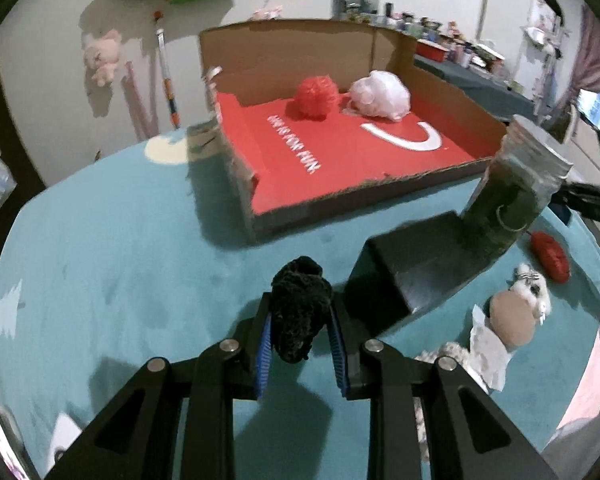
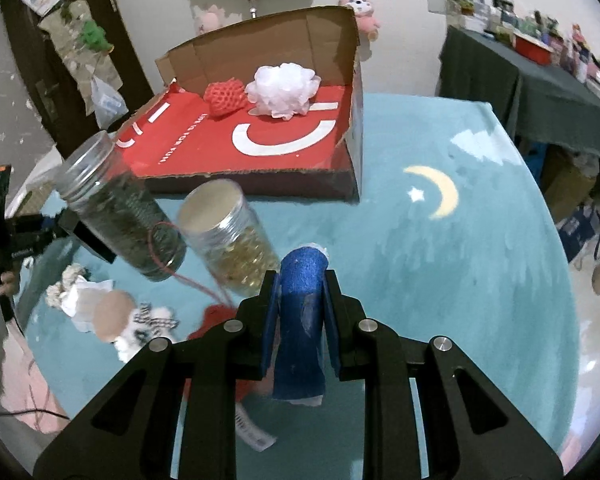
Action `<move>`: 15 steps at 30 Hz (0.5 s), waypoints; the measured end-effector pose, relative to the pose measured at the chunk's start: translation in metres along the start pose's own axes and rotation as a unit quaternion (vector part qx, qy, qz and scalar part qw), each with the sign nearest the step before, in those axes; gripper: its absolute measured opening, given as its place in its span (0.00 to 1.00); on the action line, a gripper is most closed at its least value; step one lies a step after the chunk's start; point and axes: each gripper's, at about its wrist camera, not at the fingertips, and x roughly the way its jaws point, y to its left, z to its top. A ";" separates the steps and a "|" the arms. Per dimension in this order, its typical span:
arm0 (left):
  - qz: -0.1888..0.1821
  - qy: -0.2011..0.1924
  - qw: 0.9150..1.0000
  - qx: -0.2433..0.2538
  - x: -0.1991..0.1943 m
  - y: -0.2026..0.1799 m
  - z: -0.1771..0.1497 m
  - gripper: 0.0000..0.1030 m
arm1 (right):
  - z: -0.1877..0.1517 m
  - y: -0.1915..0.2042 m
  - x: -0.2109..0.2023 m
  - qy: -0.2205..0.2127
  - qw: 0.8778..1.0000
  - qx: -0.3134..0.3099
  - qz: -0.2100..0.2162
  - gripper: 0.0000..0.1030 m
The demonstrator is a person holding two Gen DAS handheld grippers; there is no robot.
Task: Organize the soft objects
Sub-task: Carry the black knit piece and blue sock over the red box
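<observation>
My left gripper point(image 1: 300, 316) is shut on a black woolly ball point(image 1: 298, 314), held above the teal cloth in front of the cardboard box point(image 1: 452, 84). The box has a red floor and holds a red mesh puff point(image 1: 316, 95) and a white puff point(image 1: 380, 95) at its back. My right gripper point(image 2: 300, 300) is shut on a blue foam roll point(image 2: 302, 320) that sticks out past both ends of the fingers. From that side the same box point(image 2: 352, 120) lies ahead, with its red puff point(image 2: 224, 96) and white puff point(image 2: 282, 90).
A jar of dark green stuff point(image 1: 512, 196) stands on a black box point(image 1: 412, 272). A second jar with yellow beads point(image 2: 228, 240) stands beside it. A plush toy point(image 1: 516, 316), a red soft item point(image 1: 550, 256) and rope lie on the teal cloth point(image 1: 120, 248).
</observation>
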 end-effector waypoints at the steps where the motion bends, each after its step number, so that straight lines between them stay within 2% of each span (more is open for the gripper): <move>1: -0.003 -0.004 1.000 0.006 -0.001 -0.001 0.002 0.26 | 0.004 0.000 0.002 -0.001 1.000 -0.010 -0.001 0.20; 7: -0.024 -0.017 0.999 0.030 0.000 -0.001 0.032 0.26 | 0.025 0.002 0.010 -0.004 0.999 -0.040 0.010 0.20; 11: -0.022 -0.028 0.999 0.040 0.000 -0.001 0.056 0.26 | 0.050 0.007 0.012 -0.012 0.998 -0.062 0.022 0.20; 15: -0.013 -0.021 0.999 0.036 0.010 0.000 0.082 0.26 | 0.077 0.014 0.015 -0.021 0.997 -0.067 0.046 0.20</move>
